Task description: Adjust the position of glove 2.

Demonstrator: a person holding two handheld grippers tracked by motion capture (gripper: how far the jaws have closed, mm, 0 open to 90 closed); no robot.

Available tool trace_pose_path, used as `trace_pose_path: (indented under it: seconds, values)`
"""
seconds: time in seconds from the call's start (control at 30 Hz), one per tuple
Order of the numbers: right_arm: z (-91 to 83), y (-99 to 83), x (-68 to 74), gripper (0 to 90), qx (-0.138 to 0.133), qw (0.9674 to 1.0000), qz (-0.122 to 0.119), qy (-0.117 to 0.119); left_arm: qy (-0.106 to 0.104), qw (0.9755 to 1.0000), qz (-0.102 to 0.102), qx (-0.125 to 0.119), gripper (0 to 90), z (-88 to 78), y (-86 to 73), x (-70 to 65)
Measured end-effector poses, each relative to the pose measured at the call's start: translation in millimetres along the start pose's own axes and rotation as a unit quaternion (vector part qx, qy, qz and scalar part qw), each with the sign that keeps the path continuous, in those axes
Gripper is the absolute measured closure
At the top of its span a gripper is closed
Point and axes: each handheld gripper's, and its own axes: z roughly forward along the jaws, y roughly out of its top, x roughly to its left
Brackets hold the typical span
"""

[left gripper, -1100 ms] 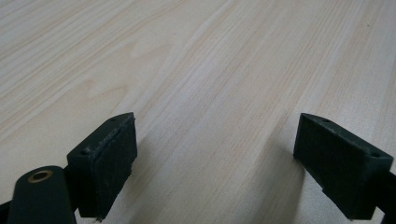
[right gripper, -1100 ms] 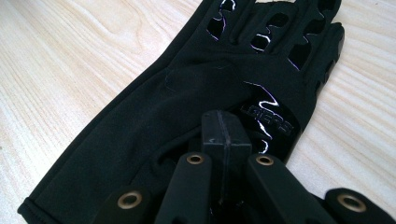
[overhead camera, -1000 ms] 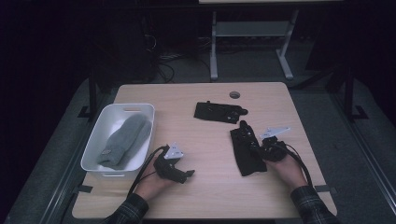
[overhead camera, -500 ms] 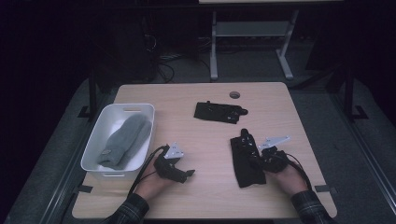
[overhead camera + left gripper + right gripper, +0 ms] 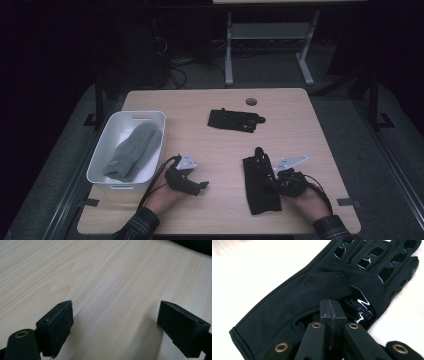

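A black glove (image 5: 260, 186) with glossy print lies flat on the wooden table (image 5: 305, 130), front right, fingers pointing away from me. My right gripper (image 5: 273, 182) sits at the glove's right edge; in the right gripper view its pads (image 5: 332, 305) are pressed together over the glove (image 5: 307, 292), pinching its fabric near the palm. A second black glove (image 5: 235, 120) lies crosswise at the table's middle back. My left gripper (image 5: 202, 186) rests low over bare wood at the front left, and the left gripper view has its jaws (image 5: 120, 315) wide apart with nothing between them.
A white basin (image 5: 150, 116) holding a grey knitted piece (image 5: 132, 150) stands at the left edge. A round cable hole (image 5: 251, 101) sits near the table's back edge. Dark floor, cables and a metal frame (image 5: 270, 35) lie behind the table.
The right gripper has moved toward the table's front edge, and the black glove has slid along with it. The left hand has stayed where it was.
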Motion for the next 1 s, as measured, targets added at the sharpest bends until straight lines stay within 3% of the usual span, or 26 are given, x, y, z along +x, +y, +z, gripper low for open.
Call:
trace_pose_path:
  seconds: [0.1,0.2,0.33,0.47,0.5,0.6,0.67,0.73,0.83,0.93,1.0]
  values:
    - [-2.6,0.9,0.1,83.7,-0.004,1.0,-0.002,0.003,0.0,1.0,-0.002,-0.002,12.5,0.3,0.0,-0.3]
    - [-10.3,0.7,-6.2,72.5,-0.032,0.9995,0.0,0.005,0.0,1.0,0.0,0.0,12.5,0.1,0.1,0.0]
    - [-19.7,-5.3,-21.6,47.8,-0.064,0.9977,0.007,-0.024,0.002,1.0,0.0,0.007,12.5,0.3,1.8,-0.2]
    - [-22.2,-15.1,-39.0,32.8,-0.072,0.9957,0.015,-0.057,0.004,0.9997,-0.002,0.023,15.8,0.3,7.4,-0.5]
    - [-22.2,-17.6,-42.3,29.9,-0.069,0.9955,0.026,-0.06,0.008,0.9997,-0.002,0.022,19.2,-0.2,8.6,-0.9]
    - [-20.7,-25.0,-55.2,24.6,-0.064,0.9937,0.029,-0.087,0.005,0.9998,-0.003,0.017,28.7,-2.0,14.1,-0.8]
    - [-20.4,-28.6,-61.9,22.9,-0.065,0.9919,0.043,-0.101,0.01,0.9998,0.009,0.016,40.1,-3.4,20.5,-1.0]
    - [-20.2,-31.7,-68.0,22.8,-0.066,0.991,0.048,-0.106,0.01,0.9998,0.003,0.016,50.7,-2.5,27.6,0.9]
    - [-19.3,-34.3,-72.4,22.1,-0.064,0.9893,0.05,-0.121,0.003,0.9996,-0.01,0.025,68.8,1.1,37.6,6.8]
    - [-18.5,-36.6,-74.8,19.4,-0.073,0.9876,0.052,-0.129,0.004,0.9993,-0.001,0.036,85.5,7.3,49.4,12.6]
    - [-17.6,-37.9,-75.7,18.0,-0.079,0.9865,0.055,-0.133,0.003,0.999,0.001,0.044,89.4,13.8,56.9,17.4]
